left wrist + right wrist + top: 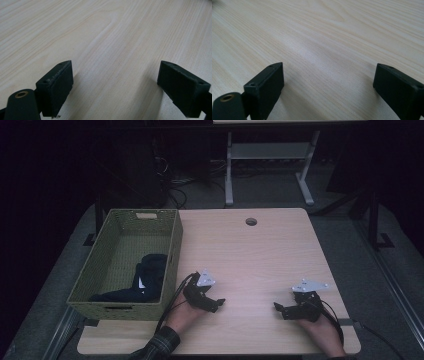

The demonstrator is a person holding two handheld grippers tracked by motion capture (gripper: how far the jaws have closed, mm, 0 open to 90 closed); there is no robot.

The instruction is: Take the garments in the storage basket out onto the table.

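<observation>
So the big pale wooden bench is pretty much bare out front, with one small round cable hole near its far edge. Hanging off the bench's left edge is the olive-green woven rectangular basket, and inside it, toward the near right corner, lies the dark navy crumpled cloth garment, slumped against the wall nearest the left hand.

Both tools are low over the bench's near edge, well apart. The left black two-jaw gripper sits just beside the basket's near corner, fingers spread wide with nothing but woodgrain between them. Same for the right black two-jaw gripper: fingers spread, empty, close to the surface.

My read: the garment looks parked in the basket and the hands are idling. If the next move is going back for it, I'd use the left one since it's nearest, come over the basket wall from above rather than scraping the weave, and pinch a raised fold, not the flat tail, so it lifts in one bunch.
</observation>
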